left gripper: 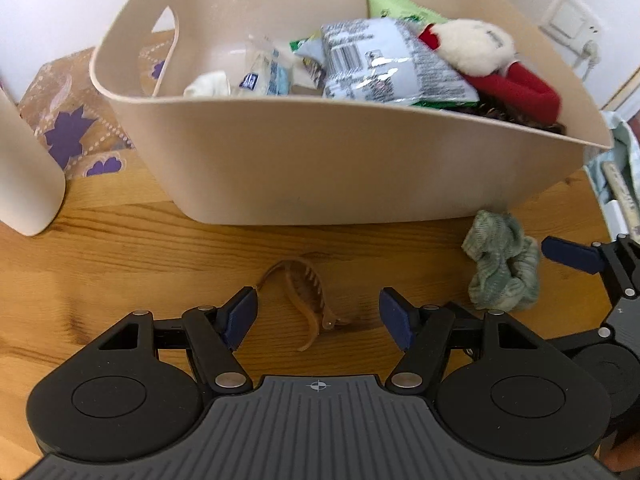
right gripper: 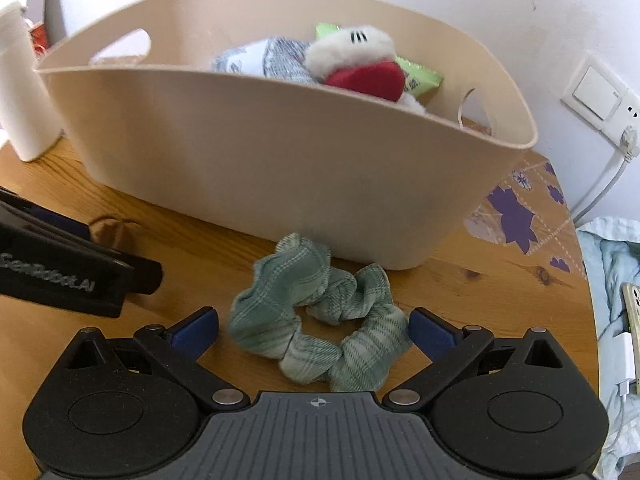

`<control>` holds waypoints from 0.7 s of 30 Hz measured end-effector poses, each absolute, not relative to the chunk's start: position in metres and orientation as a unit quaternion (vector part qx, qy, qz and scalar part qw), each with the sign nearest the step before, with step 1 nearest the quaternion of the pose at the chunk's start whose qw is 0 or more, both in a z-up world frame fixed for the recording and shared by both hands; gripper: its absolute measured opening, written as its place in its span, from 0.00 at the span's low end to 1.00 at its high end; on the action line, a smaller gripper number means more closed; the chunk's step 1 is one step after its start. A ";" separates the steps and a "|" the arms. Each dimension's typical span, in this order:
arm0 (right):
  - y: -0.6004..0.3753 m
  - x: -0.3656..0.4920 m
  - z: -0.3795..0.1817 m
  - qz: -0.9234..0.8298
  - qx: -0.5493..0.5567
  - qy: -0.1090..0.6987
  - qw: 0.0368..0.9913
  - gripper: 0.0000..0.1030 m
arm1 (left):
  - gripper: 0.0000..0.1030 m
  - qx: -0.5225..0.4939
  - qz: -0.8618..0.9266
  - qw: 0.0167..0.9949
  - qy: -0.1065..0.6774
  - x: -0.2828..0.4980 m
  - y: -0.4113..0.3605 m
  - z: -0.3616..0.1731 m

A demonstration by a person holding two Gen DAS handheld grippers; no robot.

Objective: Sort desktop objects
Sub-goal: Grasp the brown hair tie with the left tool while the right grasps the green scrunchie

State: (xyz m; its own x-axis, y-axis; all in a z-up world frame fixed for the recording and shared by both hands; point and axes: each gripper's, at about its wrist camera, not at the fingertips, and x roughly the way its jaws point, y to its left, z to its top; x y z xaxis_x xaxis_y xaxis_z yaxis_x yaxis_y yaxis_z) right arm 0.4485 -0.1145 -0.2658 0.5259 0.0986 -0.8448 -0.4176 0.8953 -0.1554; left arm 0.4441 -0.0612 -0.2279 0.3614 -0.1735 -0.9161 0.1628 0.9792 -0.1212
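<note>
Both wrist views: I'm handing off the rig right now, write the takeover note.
Left gripper: open, straddling the brown hair claw clip on the wooden table, not gripping.
Right gripper: open, around the green scrunchie, not gripping.
Done: snack packets and a plush toy lie in the beige basket.
Left: close on clip and scrunchie, likely drop both into the basket.
</note>
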 end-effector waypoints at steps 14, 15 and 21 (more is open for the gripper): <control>-0.137 0.457 -0.270 0.164 -0.109 0.479 0.856 0.87 | 0.87 0.033 -0.061 0.824 0.562 0.447 -0.089 -0.236; -0.138 0.457 -0.269 0.164 -0.108 0.475 0.858 0.76 | 0.82 0.036 -0.058 0.825 0.560 0.446 -0.090 -0.235; -0.147 0.456 -0.260 0.160 -0.101 0.469 0.863 0.28 | 0.37 0.031 -0.033 0.837 0.545 0.438 -0.085 -0.228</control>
